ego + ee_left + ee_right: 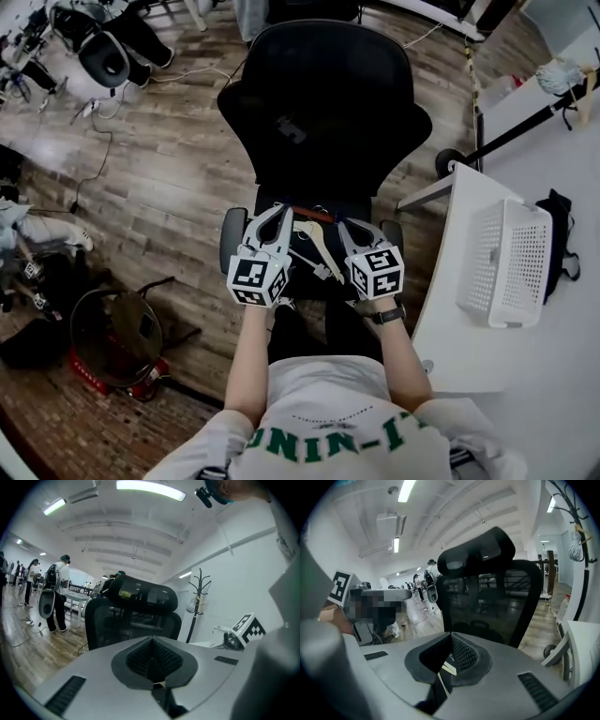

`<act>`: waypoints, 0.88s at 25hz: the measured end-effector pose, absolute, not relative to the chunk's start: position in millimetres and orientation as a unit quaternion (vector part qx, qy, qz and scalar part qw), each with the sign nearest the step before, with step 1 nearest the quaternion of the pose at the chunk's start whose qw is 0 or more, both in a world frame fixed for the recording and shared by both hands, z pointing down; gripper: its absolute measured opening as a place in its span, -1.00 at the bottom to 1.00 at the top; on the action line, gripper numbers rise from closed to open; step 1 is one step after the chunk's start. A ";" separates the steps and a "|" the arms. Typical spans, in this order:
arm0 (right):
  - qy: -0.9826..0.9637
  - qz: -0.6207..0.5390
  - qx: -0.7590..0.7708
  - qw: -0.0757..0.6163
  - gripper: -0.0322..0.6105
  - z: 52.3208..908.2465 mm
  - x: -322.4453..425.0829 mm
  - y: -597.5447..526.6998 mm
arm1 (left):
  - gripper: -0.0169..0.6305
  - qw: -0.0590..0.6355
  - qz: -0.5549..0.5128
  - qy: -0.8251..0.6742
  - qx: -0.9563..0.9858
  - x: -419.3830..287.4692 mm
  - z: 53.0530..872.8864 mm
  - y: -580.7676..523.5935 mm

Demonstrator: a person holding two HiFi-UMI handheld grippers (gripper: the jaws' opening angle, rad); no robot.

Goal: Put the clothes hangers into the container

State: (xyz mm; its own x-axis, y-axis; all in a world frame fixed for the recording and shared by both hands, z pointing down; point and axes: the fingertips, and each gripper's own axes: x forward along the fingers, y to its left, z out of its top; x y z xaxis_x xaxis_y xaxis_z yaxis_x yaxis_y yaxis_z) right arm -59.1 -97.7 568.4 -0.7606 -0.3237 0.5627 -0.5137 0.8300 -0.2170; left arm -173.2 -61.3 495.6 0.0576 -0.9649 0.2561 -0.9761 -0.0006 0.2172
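Several clothes hangers, a cream one (316, 247) and a reddish one (310, 214) among them, lie on the seat of a black office chair (323, 103). My left gripper (277, 215) hovers over their left end, my right gripper (346, 228) over their right end. Both have their jaws together. In the left gripper view the left gripper (152, 640) points at the chair back (136, 616), with a cream sliver (159, 684) showing below the pads. The right gripper (451, 634) shows a cream hanger edge (448, 668) under its jaws. The white perforated basket (511, 262) stands on the table at the right.
The white table (562, 375) runs along the right side, with a black bag (561, 225) behind the basket. A round black bin (117, 336) and cables lie on the wood floor at the left. A coat stand (199, 597) and people (58, 592) are in the background.
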 end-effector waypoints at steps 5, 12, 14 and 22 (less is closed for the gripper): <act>-0.903 0.215 0.165 0.334 -0.72 659.0 -69.6 -81.1 | -0.91 0.196 0.031 -0.691 0.695 -186.5 549.5 -59.8; -0.880 0.225 0.128 0.399 -0.47 781.2 -92.4 -70.2 | -0.91 0.227 0.048 -0.675 0.700 -208.0 637.0 -65.4; -0.878 0.206 0.113 0.416 -0.40 817.8 -100.0 -76.8 | -0.91 0.234 0.049 -0.671 0.702 -212.6 662.9 -71.1; -0.858 0.143 0.048 0.491 -0.21 960.7 -100.1 -119.0 | -0.91 0.258 0.042 -0.663 0.702 -215.9 750.4 -96.1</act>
State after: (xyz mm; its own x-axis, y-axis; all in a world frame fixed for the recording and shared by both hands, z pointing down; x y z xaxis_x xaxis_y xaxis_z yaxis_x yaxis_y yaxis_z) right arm -100.1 -119.0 960.7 -0.5125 0.0578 0.8568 -0.2229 0.9546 -0.1977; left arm -215.9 -96.1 750.4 0.1181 -0.9083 0.4013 -0.9520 0.0114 0.3060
